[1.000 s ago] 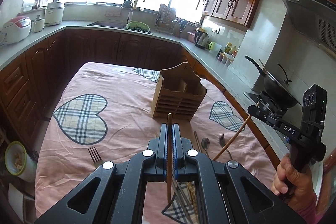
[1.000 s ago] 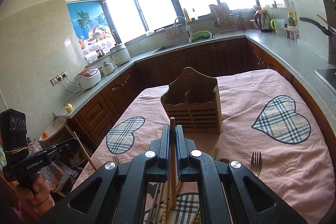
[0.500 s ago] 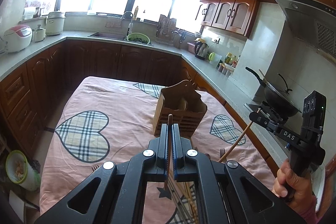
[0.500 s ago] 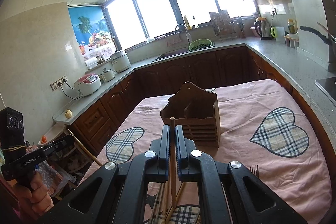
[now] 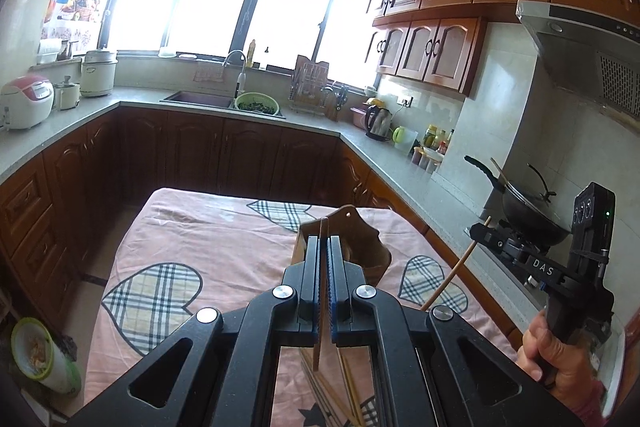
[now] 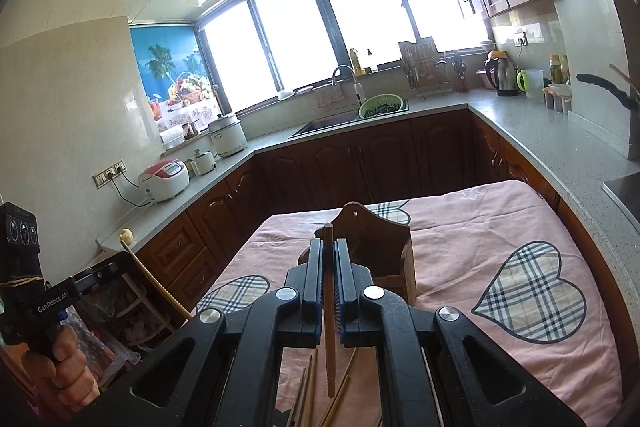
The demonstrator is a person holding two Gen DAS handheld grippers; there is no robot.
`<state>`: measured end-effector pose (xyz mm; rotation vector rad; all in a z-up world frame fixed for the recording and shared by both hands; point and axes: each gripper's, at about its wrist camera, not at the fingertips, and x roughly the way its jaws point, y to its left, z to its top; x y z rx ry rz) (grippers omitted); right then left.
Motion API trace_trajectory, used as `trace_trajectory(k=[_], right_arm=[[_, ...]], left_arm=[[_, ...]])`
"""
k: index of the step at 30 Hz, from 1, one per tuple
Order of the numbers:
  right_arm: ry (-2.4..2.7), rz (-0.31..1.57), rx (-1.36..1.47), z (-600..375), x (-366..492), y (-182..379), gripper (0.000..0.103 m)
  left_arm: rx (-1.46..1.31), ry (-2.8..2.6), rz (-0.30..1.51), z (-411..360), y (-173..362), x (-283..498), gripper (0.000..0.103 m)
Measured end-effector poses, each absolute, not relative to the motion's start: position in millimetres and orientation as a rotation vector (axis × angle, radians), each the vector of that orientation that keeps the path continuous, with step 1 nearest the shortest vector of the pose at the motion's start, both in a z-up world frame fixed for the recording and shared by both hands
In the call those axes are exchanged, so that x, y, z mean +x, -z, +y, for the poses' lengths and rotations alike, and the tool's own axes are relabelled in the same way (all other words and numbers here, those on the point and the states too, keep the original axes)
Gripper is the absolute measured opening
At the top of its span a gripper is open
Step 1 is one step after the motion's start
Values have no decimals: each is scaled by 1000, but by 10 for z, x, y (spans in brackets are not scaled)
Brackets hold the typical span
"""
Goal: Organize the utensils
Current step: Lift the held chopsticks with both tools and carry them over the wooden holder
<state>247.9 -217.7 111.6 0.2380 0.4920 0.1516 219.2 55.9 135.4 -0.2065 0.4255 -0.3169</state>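
Note:
A wooden utensil holder point(image 5: 360, 247) stands on the pink tablecloth; it also shows in the right wrist view point(image 6: 384, 247). My left gripper point(image 5: 324, 243) is shut on a brown chopstick point(image 5: 320, 307), held upright above the table in front of the holder. My right gripper point(image 6: 329, 247) is shut on another chopstick point(image 6: 329, 327), also raised before the holder. Each gripper shows in the other's view, the right one point(image 5: 486, 233) and the left one point(image 6: 120, 263), with its stick slanting down. Several loose chopsticks point(image 6: 316, 395) lie on the cloth below.
The table with heart-patterned cloth point(image 6: 528, 291) is ringed by dark cabinets and grey counters. A wok point(image 5: 528, 215) sits on the stove at right. Rice cookers point(image 5: 24, 101) stand at left. A sink with a green colander point(image 5: 256, 103) is at the back.
Both grippers have risen with their chopsticks. The holder now looks lower and farther, and the forks and spoon on the cloth have dropped out of view.

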Motion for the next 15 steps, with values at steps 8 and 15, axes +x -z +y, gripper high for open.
trace_trajectory(k=[8, 15], right_arm=[[-109, 403, 233, -2355, 2798, -1419, 5], [-84, 356, 235, -2518, 3075, -1599, 5]], left_arm=[[-176, 323, 325, 398, -1559, 2567, 0], [-179, 316, 282, 337, -1482, 2852, 0]])
